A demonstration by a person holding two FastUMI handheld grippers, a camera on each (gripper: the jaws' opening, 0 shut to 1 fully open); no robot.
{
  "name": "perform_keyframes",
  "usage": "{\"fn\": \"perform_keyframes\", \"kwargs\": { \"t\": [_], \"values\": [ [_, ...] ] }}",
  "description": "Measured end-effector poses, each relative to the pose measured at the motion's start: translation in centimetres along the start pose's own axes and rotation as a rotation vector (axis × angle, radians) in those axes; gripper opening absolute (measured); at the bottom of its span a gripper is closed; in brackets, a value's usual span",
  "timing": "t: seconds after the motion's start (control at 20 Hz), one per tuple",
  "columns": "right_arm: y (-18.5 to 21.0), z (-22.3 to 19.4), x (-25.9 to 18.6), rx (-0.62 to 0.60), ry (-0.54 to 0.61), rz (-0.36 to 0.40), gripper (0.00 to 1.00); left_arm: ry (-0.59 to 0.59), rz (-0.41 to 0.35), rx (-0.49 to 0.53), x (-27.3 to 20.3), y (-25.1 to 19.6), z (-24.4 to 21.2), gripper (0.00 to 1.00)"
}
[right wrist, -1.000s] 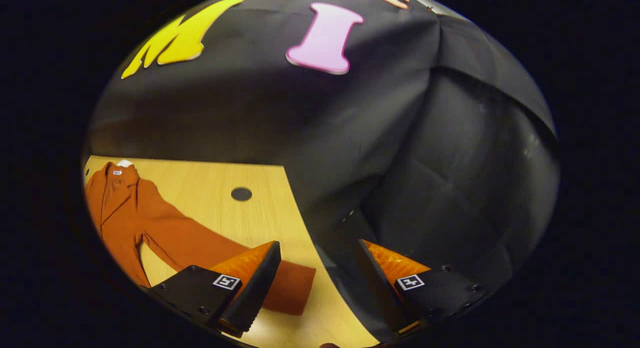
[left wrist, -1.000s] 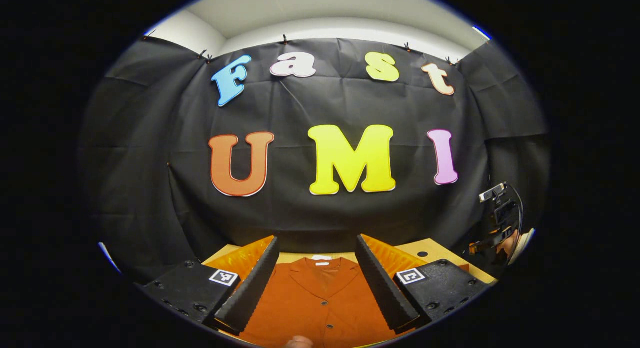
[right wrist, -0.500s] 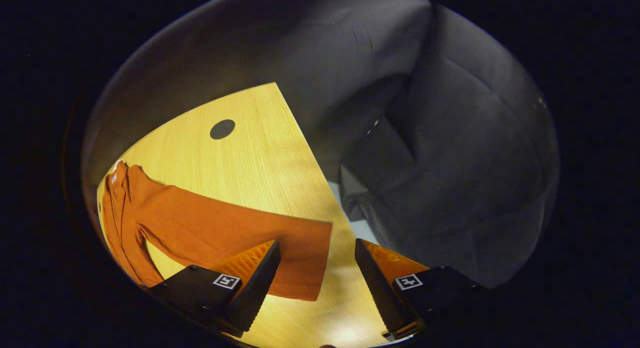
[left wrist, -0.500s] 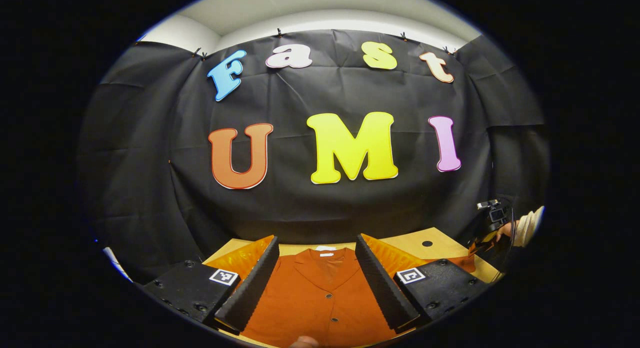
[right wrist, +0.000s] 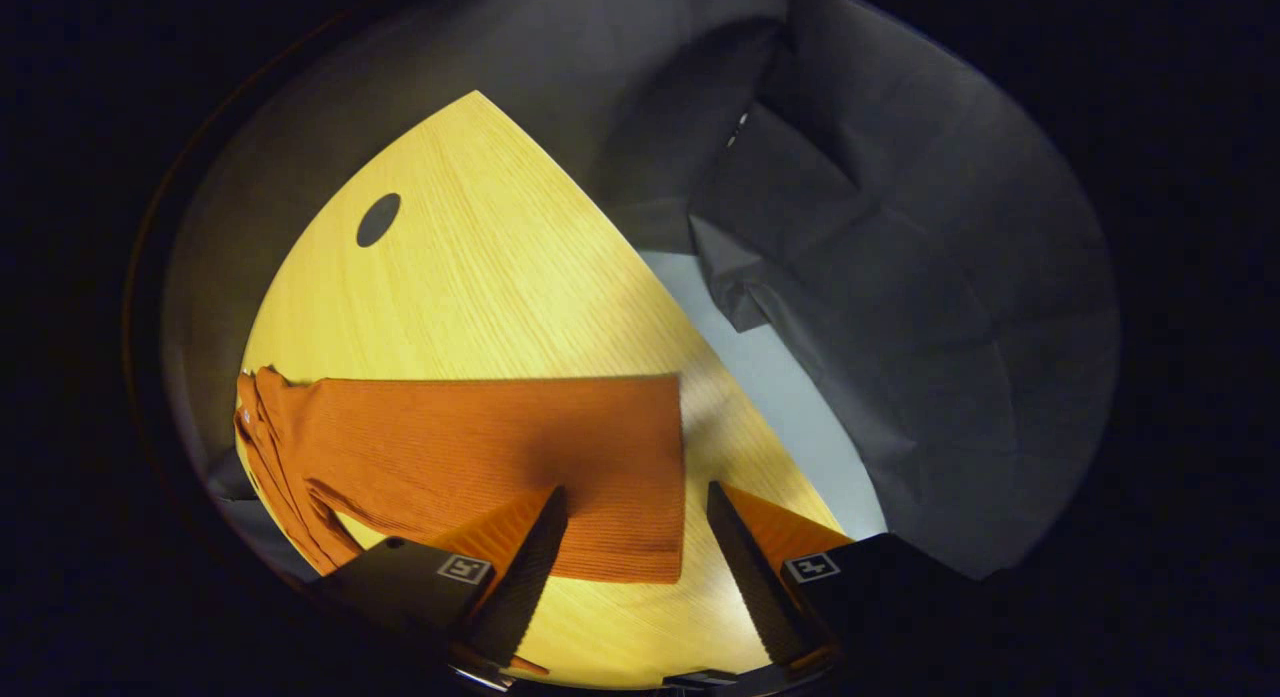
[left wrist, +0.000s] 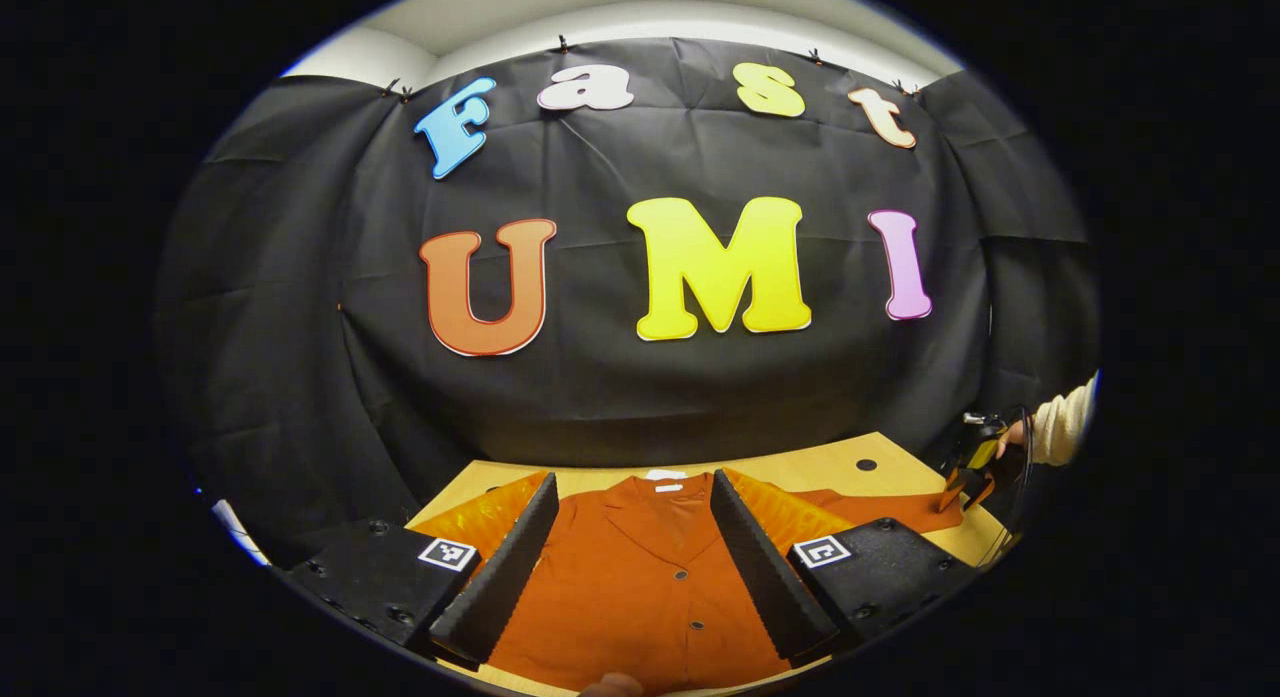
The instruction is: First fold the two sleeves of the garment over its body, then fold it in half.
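Observation:
A rust-orange buttoned garment (left wrist: 640,587) lies flat on the wooden table (left wrist: 820,465), collar toward the wall. In the left gripper view my left gripper (left wrist: 633,562) hangs open above its chest, fingers apart on either side of the button line. The garment's sleeve (left wrist: 880,504) runs out to the right, and my right gripper (left wrist: 965,482) hovers at its cuff, held by a hand in a cream sleeve. In the right gripper view my right gripper (right wrist: 635,567) is open just above the ribbed sleeve cuff (right wrist: 600,467), nothing between its fingers.
A round dark hole (right wrist: 378,220) sits in the table (right wrist: 500,287) beyond the sleeve. The table's right edge runs close past the cuff, with pale floor (right wrist: 780,377) and black cloth (right wrist: 900,277) beyond it.
My right gripper has tilted down and come closer over the sleeve cuff. The left gripper view has tipped slightly down, showing more of the garment.

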State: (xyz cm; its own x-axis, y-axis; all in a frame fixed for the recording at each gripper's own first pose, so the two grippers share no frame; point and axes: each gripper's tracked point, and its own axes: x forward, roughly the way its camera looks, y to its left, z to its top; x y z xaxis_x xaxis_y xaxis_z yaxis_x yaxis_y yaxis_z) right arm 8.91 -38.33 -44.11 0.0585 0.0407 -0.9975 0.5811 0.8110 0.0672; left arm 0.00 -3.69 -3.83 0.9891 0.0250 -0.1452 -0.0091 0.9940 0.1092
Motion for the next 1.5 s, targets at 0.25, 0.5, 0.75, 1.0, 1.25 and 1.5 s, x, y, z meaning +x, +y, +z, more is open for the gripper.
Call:
{"fn": "perform_keyframes", "kwargs": {
  "t": [0.25, 0.5, 0.75, 1.0, 1.25, 1.5],
  "values": [
    [-1.4, 0.9, 0.1, 0.116, 0.030, -0.040, 0.53, 0.041, 0.011, 0.016, -0.4, 0.7, -1.4, 0.99],
    [-0.4, 0.6, 0.1, 0.186, 0.048, 0.047, 0.05, 0.072, 0.025, 0.013, -0.8, 1.1, -2.6, 0.99],
    [-0.6, 0.7, -0.1, -0.022, 0.044, -0.008, 0.05, 0.105, 0.030, 0.008, -0.8, 1.0, -3.9, 0.99],
    [1.8, 1.8, -2.9, -0.163, -0.052, -0.036, 0.07, 0.062, 0.012, 0.048, -0.8, 0.6, -3.1, 1.00],
    [7.4, 2.1, -9.1, -0.214, -0.142, 0.051, 0.07, 0.022, -0.036, 0.016, -0.1, 0.3, -2.2, 0.99],
    [16.2, -0.8, -14.1, -0.269, -0.174, 0.156, 0.07, 0.005, -0.054, -0.025, 0.0, 2.4, -2.5, 0.99]
  ]
}}
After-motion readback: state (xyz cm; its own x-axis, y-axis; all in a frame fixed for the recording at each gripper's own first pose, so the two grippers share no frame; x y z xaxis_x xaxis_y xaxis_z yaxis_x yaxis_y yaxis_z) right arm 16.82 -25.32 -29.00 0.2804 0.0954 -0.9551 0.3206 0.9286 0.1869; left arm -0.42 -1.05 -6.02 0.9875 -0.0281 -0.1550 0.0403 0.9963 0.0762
